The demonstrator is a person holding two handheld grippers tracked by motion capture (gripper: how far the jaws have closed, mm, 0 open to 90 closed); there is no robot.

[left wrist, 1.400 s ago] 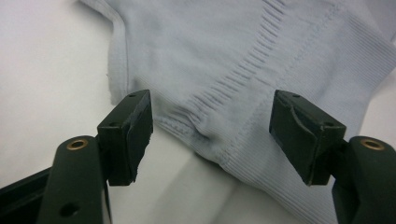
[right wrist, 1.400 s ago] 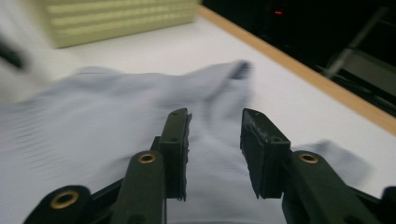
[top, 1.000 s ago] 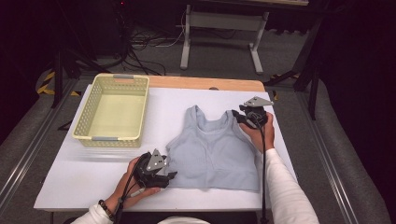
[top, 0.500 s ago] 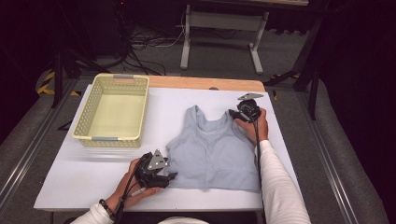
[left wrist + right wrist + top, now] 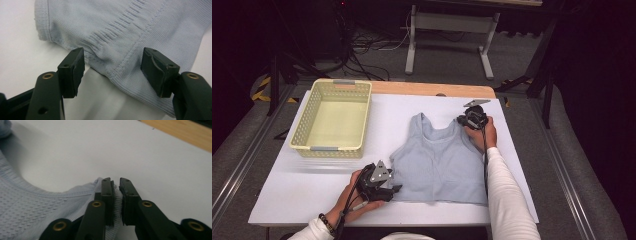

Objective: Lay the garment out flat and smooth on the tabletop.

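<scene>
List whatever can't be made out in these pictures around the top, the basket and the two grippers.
- Right gripper, high view: the jaw tips, hidden by its body and the hand.
- Pale blue ribbed sleeveless top, right gripper view: the pinched strap end, covered by the shut jaws.
- Pale yellow plastic lattice basket, high view: its floor below the near wall, so nothing there can be ruled out.
- Left gripper, left gripper view: its body, cut off by the bottom edge.

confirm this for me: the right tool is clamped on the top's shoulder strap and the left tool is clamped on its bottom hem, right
Not quite. The left tool is open: in the left gripper view its pads stand apart on either side of the top's hem without pressing it. The right tool is indeed clamped on the shoulder strap.
</scene>
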